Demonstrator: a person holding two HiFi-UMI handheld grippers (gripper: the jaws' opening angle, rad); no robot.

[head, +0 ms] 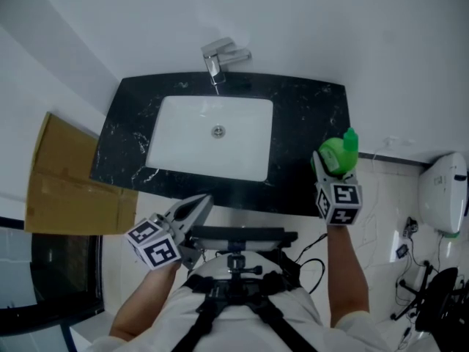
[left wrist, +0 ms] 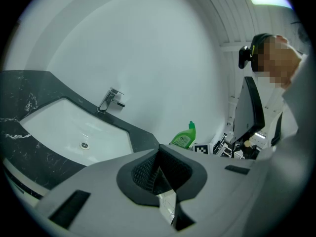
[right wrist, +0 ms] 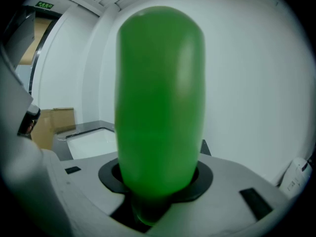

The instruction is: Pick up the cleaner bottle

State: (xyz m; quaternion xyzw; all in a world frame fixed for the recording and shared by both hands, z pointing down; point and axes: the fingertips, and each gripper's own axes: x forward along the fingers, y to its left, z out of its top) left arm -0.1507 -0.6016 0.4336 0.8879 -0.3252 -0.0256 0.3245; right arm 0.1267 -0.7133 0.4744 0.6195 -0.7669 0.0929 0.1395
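The green cleaner bottle (head: 338, 155) stands upright between the jaws of my right gripper (head: 333, 169), over the right front corner of the black counter (head: 308, 123). In the right gripper view the bottle (right wrist: 159, 102) fills the middle, and the right gripper (right wrist: 158, 191) is shut on its lower body. The left gripper view shows the same bottle (left wrist: 184, 137) small and far off beside a marker cube. My left gripper (head: 199, 204) hangs in front of the counter's near edge, pointing at the basin. Nothing is between the jaws of the left gripper (left wrist: 160, 169), which meet at their tips.
A white basin (head: 176, 116) is set into the counter, with a chrome faucet (head: 220, 56) behind it by the white wall. A flattened cardboard box (head: 66, 174) leans at the left. At the right are a white appliance (head: 443, 193) and cables (head: 407, 237) on the floor.
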